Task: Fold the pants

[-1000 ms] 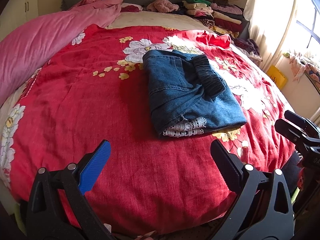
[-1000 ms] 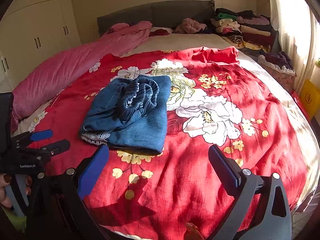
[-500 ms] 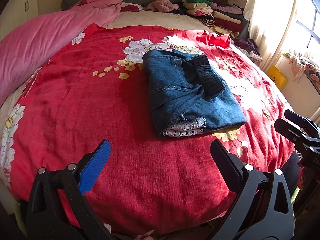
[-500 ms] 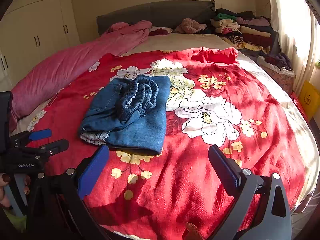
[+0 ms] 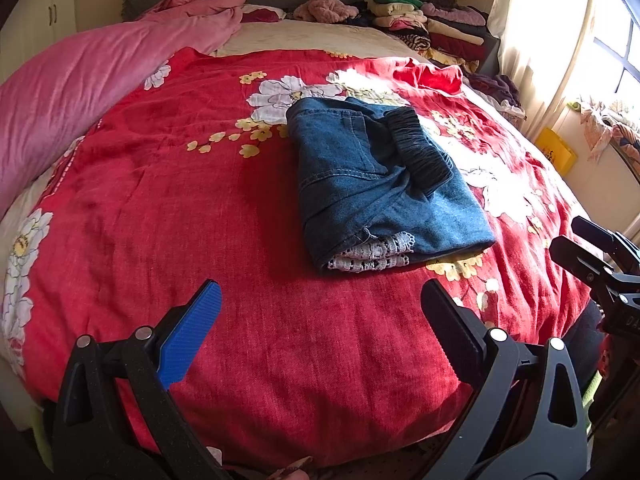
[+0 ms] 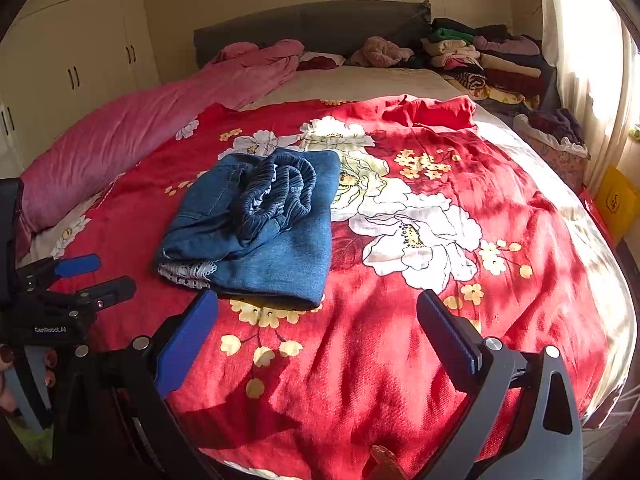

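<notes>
Blue denim pants [image 5: 380,184] [image 6: 260,232] lie folded into a compact bundle in the middle of the red flowered bedspread [image 5: 200,208] [image 6: 420,320]. Their dark elastic waistband rests on top and white lace trim pokes out at the near end. My left gripper [image 5: 320,320] hovers open over the bed's near edge, short of the bundle, holding nothing. Its side shows in the right wrist view as the left gripper [image 6: 96,276]. My right gripper [image 6: 318,320] is open too, near and right of the bundle, and appears in the left wrist view as the right gripper [image 5: 576,236].
A pink duvet [image 5: 80,88] [image 6: 140,128] runs along the bed's left side. Stacked folded clothes [image 5: 432,28] [image 6: 480,60] sit at the head on the right. A curtain and window [image 5: 560,40] stand right, white wardrobes [image 6: 68,68] left. A hand [image 6: 8,376] grips the left tool.
</notes>
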